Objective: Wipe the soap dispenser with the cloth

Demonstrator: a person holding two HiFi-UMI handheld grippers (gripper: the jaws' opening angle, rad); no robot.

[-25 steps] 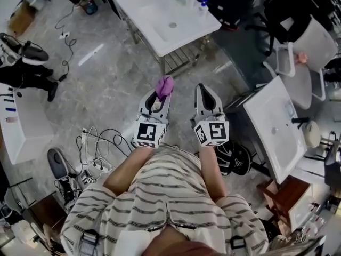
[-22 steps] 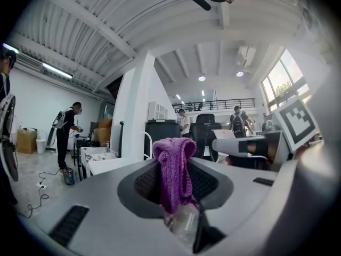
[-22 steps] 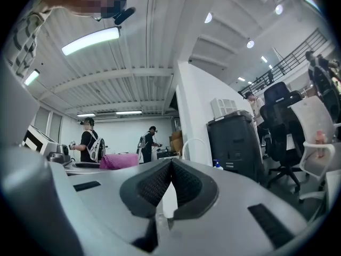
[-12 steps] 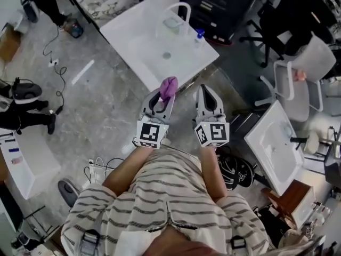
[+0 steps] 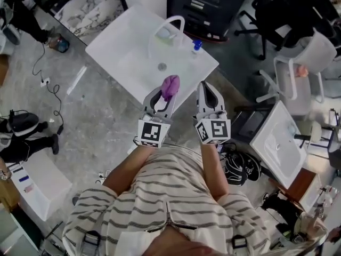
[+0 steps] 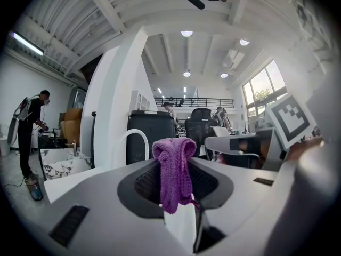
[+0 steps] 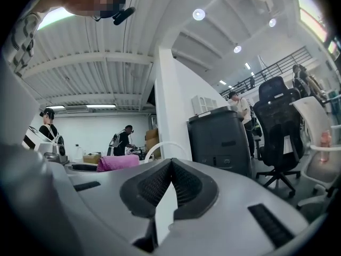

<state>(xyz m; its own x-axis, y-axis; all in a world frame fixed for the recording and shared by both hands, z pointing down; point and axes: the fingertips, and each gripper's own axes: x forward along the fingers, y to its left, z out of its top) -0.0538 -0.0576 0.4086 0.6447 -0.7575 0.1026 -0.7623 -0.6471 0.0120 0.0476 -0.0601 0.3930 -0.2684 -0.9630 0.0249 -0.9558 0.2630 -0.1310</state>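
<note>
Head view: the left gripper [image 5: 166, 94] is clenched on a purple cloth [image 5: 170, 84], which sticks out past its tips. The left gripper view confirms it, with the cloth pinched between the jaws and folded over on top. The right gripper [image 5: 209, 89] is closed and holds nothing; its own view shows the jaws meeting with no gap.

Both grippers sit side by side, pointing toward 12 o'clock at the near edge of a white sink [image 5: 114, 55]. The dispenser [image 5: 197, 45], a small bottle with a blue cap, stands on the sink's rim at its far right side, just right of the arched tap [image 5: 171, 21].

From the cloth the dispenser lies at about 1 o'clock, apart from it. From the right gripper it lies at about 11 o'clock and somewhat nearer. It looks upright, so its long axis is vertical, seen almost end-on from above.

Wiping seems not yet begun. The left gripper would have to carry the cloth forward and a little right to reach the bottle. The right gripper looks well placed to steady it. Neither gripper view shows the bottle clearly.
</note>
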